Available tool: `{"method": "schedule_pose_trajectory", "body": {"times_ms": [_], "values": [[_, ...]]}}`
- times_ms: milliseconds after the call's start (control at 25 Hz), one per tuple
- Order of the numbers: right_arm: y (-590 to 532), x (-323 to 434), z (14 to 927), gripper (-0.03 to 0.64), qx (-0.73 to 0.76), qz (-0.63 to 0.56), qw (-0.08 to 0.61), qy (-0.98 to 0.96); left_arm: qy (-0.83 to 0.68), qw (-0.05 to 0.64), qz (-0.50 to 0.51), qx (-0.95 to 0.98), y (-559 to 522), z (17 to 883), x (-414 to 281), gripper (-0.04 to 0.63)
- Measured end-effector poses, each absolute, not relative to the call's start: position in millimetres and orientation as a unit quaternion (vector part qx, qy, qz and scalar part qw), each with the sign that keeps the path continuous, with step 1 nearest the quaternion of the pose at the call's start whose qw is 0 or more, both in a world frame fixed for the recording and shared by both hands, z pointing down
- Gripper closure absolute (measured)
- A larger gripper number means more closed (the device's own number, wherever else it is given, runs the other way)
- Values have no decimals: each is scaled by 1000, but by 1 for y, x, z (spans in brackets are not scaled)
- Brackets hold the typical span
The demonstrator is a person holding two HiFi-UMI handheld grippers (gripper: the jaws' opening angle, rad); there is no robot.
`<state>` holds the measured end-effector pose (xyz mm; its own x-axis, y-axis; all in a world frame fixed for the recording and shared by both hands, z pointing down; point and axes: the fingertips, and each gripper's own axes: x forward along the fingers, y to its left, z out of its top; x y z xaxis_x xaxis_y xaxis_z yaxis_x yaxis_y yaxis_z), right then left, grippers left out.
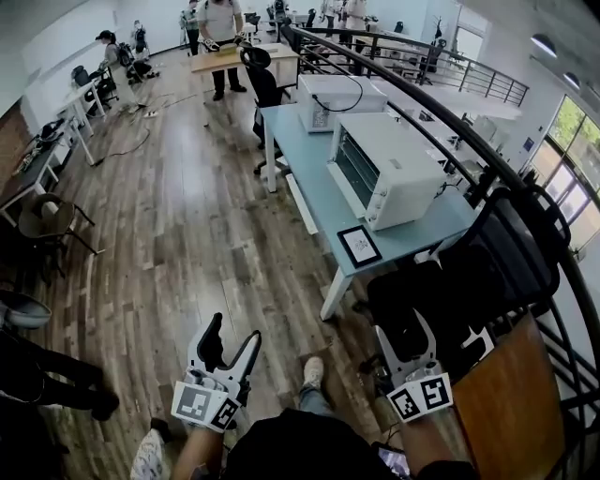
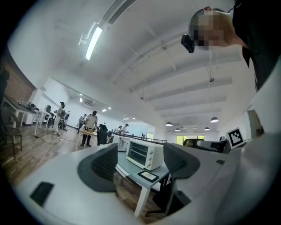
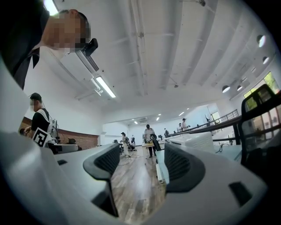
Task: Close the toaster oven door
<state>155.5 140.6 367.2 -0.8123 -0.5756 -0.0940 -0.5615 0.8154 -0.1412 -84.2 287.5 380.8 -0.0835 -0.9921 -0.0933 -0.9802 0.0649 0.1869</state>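
Left gripper [image 1: 232,334] and right gripper [image 1: 403,328] hang at six o'clock, jaws spread, empty, since the toaster oven [image 1: 380,173] at one o'clock looks beyond reach.

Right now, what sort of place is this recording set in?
Probably an open-plan lab or office workspace: a white toaster oven on a long blue table, a black office chair, and other people working at a wooden table across the wood floor.

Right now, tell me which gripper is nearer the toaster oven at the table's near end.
Right. The right gripper hangs over the black chair, short of the table holding the toaster oven; the left gripper is farther off to the left, over the wooden floor.
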Motion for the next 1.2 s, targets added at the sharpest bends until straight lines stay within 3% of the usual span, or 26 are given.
{"method": "schedule_pose_trajectory", "body": {"times_ms": [720,1200], "values": [[-51,86,357,316,-259,-50,78,961,-748,11,-89,658,101,360,-135,267],[-89,62,385,314,-271,-44,36,961,-746,58,-81,658,54,398,-153,265]]}}
